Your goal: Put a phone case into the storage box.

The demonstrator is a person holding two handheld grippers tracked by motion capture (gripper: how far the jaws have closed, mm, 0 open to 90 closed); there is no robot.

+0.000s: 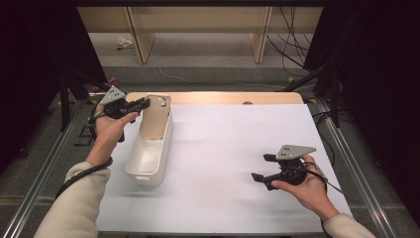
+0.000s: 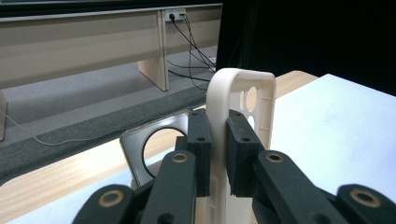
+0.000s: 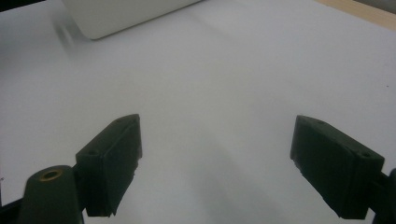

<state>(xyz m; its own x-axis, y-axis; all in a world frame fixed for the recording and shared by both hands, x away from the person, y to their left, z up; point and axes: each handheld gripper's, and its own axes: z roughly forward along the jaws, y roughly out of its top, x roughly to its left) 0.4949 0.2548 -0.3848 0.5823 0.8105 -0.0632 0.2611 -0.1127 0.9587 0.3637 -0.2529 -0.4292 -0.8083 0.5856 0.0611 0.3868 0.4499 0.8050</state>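
Note:
My left gripper (image 1: 142, 104) is shut on the edge of a cream phone case (image 1: 155, 117) with camera cut-outs. It holds the case upright over the far end of a long white bin (image 1: 148, 157). In the left gripper view the two jaws pinch the case (image 2: 243, 100) from both sides at my left gripper (image 2: 218, 140). My right gripper (image 1: 261, 167) is held just above the white table top (image 1: 223, 144) at the right, open with nothing between its jaws. The right gripper view shows my right gripper (image 3: 217, 163) over bare white surface.
A pale panel with a round hole (image 2: 156, 142) stands just behind the left jaws; whether it is the bin's end wall I cannot tell. The bin's corner (image 3: 121, 16) lies ahead of the right gripper. A wooden strip (image 1: 218, 97) edges the table's far side.

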